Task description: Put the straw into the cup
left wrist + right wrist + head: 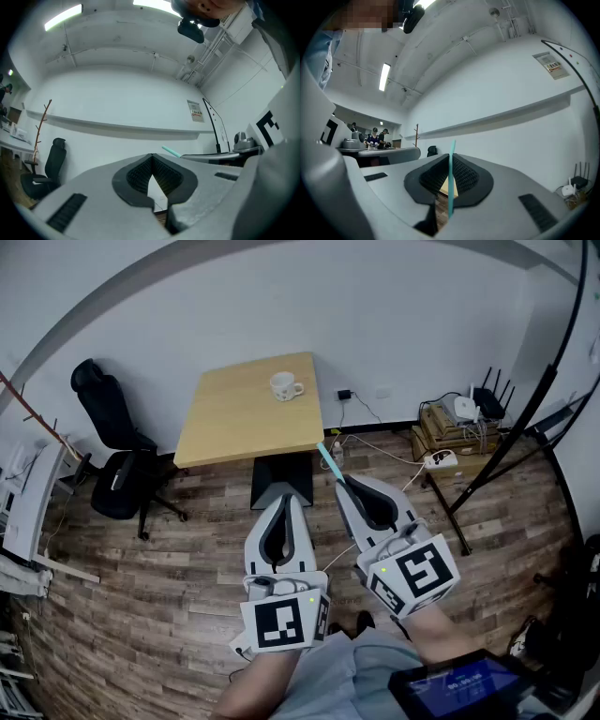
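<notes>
Closest to the head camera sit the two grippers, each with its square-marked cube nearest the person's lap. Beyond the cubes, the left gripper (284, 502) and the right gripper (340, 482) reach forward side by side over the wood floor (187, 568), short of the bench (225, 427). A dark screen (459, 685) at the bottom right corner shows blue print too small to read.

On the right gripper the fingers (471, 176) are pressed together on the straw (451, 173). It is thin and teal, pinched between the ribbed pads, and runs up past the tips. In the head view it sticks out from those tips toward the near edge of the bench, well apart from the cup (285, 386).

On the left gripper the fingers (133, 176) hold nothing. Their tips meet, and only a narrow wedge of gap shows lower down between the pads, so they appear fully closed. The straw's free end shows just to the right in that view.

That cup is a white mug with its handle to the right, standing upright on the far part of the bench. A black office chair (117, 470) stands left of the bench. By the wall at right, what looks like a router (464, 409) rests on a wooden crate (441, 432).
</notes>
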Available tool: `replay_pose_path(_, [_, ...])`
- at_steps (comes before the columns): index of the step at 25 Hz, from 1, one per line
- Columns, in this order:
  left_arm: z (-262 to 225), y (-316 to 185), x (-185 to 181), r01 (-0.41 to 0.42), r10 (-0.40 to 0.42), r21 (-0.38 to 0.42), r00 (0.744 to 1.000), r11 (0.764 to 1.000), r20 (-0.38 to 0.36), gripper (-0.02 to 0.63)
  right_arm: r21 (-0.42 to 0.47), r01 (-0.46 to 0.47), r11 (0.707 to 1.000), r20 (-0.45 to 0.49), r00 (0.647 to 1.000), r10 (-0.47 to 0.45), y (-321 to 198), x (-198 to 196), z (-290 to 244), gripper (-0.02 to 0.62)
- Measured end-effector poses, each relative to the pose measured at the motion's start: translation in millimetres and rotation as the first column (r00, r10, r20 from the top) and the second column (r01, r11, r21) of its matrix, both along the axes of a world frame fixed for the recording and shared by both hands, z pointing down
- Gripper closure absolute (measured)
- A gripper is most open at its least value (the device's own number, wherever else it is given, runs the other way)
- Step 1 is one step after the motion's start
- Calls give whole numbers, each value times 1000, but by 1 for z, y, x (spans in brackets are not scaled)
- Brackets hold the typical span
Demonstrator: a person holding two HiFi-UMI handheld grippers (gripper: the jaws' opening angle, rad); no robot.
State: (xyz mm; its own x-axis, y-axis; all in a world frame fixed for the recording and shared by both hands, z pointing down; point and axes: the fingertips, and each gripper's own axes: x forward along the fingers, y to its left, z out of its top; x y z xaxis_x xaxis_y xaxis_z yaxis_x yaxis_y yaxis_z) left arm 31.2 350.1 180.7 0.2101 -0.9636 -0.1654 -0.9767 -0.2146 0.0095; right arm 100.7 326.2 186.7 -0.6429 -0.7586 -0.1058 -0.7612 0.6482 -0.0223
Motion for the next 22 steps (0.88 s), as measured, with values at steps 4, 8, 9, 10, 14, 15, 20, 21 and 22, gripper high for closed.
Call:
replay_pose_path(4, [1,1,-1,-8,8,-2,1000,1000,-2,607,-6,-6,1000,-1,1000,6,1,-1,2,574])
replay_pose_path(8, [3,1,-2,-14,14,-6,1000,1000,-7,607,-6,-13,1000,0,1000,13,2,-1,1,574])
replay_pose_path(9, [4,0,-3,-16,16,-6,1000,1000,-9,607,-5,-14,1000,-1,1000,14,1,-1,2,574])
replay_pose_path(10, [4,0,-3,-18,18,-6,1000,1000,-11,607,-4,-15,1000,-2,1000,15,1,-2,2,574])
replay_pose_path(14, [7,3,-6,-22,22,2,999,1000,-23,607,-4,-21,1000,-6,1000,21,5,-4,4,574])
replay_pose_path(15, [9,3,-8,-19,19,1,999,1000,-28,607,-6,-19,1000,-3,1000,19,6,-5,5,574])
replay_pose_path(20, [16,-5,-15,-15,14,-16,999,1000,-37,607,-32,-18,999,15,1000,18,-1,-4,9,574])
replay_pose_path(21, [19,-9,-16,-14,13,-21,999,1000,-38,607,-35,-19,999,17,1000,20,-5,-4,10,574])
replay_pose_path(22, [21,-14,-16,-12,11,-27,999,1000,-39,607,-39,-20,999,18,1000,20,-10,-3,12,574])
